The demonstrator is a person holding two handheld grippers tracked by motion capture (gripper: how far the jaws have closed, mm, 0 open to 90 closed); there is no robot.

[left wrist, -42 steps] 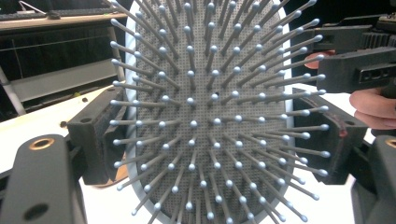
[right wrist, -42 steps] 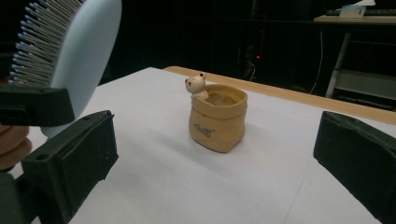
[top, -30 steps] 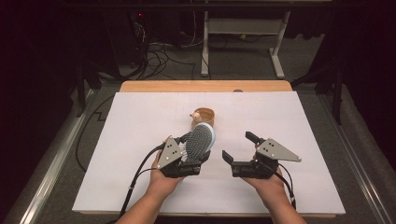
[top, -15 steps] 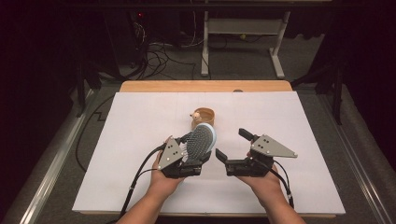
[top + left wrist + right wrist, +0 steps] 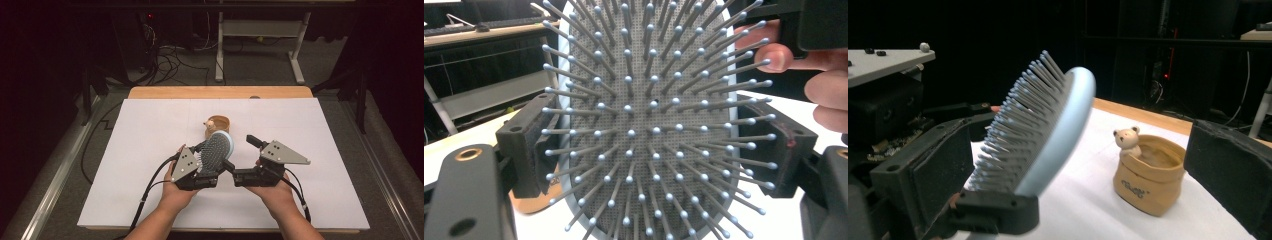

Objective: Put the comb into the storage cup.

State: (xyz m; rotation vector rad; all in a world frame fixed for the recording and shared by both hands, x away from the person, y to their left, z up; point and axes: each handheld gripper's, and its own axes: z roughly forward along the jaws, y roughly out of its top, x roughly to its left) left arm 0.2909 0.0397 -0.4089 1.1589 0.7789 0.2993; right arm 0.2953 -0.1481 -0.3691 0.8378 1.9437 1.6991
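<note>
Your left gripper jaws clamp hairbrush at frame centre, lifted off counter; right gripper jaws open, empty; handover or placing pending.

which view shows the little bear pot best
The right gripper view: the bear pot stands in full beside the hairbrush, bear figure and lettering clear. The high view has it small, partly behind the brush head. The left gripper view gives a tan sliver.

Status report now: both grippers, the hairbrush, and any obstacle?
Left gripper shut on hairbrush, raised off table. Right gripper open, one jaw beside the brush. Bear pot just behind.
</note>
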